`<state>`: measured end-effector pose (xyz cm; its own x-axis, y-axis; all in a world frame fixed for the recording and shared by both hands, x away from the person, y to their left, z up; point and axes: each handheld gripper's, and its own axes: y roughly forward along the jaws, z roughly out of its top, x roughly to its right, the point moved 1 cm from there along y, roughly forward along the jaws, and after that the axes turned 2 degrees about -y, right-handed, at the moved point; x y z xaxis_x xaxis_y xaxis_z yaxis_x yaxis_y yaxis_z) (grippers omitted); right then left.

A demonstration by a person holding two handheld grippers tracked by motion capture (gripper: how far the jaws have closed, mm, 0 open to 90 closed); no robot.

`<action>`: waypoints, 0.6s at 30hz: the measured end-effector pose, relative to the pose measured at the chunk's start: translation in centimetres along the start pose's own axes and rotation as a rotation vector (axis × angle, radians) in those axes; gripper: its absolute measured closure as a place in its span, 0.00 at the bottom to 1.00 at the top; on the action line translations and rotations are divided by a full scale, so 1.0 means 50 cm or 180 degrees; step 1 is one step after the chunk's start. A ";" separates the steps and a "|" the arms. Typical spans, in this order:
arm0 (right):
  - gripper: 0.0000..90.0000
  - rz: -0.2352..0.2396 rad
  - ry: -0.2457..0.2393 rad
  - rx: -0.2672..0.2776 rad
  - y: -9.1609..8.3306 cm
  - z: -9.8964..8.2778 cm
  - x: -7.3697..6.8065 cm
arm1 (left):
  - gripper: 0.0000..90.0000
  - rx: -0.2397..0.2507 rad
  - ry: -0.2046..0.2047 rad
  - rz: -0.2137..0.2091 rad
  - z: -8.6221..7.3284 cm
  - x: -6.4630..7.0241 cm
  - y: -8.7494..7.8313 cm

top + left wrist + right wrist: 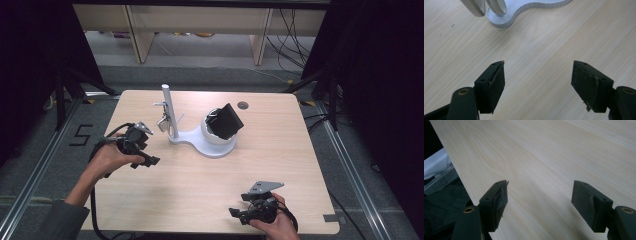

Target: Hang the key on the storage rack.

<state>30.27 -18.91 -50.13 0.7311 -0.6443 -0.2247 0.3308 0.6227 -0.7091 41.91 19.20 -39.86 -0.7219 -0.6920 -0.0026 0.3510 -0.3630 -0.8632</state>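
Observation:
A white stand [197, 139] sits at the middle of the wooden table [210, 185]. Its thin upright post [169, 112] carries a small metal piece [162, 122] on a hook. Its round cup holds a black object [226, 121] tilted to the right. My left gripper [146, 162] is held left of the stand, open, with nothing between its fingers. In the left gripper view the left gripper [539, 72] hovers over bare wood, with the stand's base [524, 10] just ahead. My right gripper [236, 214] rests near the front edge, and in its own view the right gripper [540, 192] is open and empty.
A small round hole [243, 105] marks the table's far side. Dark curtains flank the table, with metal rails on the floor at both sides. Wooden furniture legs and cables lie beyond the far edge. The table's edge [454, 170] runs close to the right gripper.

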 end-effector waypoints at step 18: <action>0.34 -0.0056 -0.0066 0.0025 0.001 -0.002 0.013 | 0.24 0.0299 0.0146 -0.0182 -0.051 0.095 0.040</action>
<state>30.69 -19.34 -50.36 0.7373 -0.6458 -0.1984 0.3483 0.6150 -0.7074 37.68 16.76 -42.90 -0.7681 -0.6400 0.0203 0.3613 -0.4595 -0.8114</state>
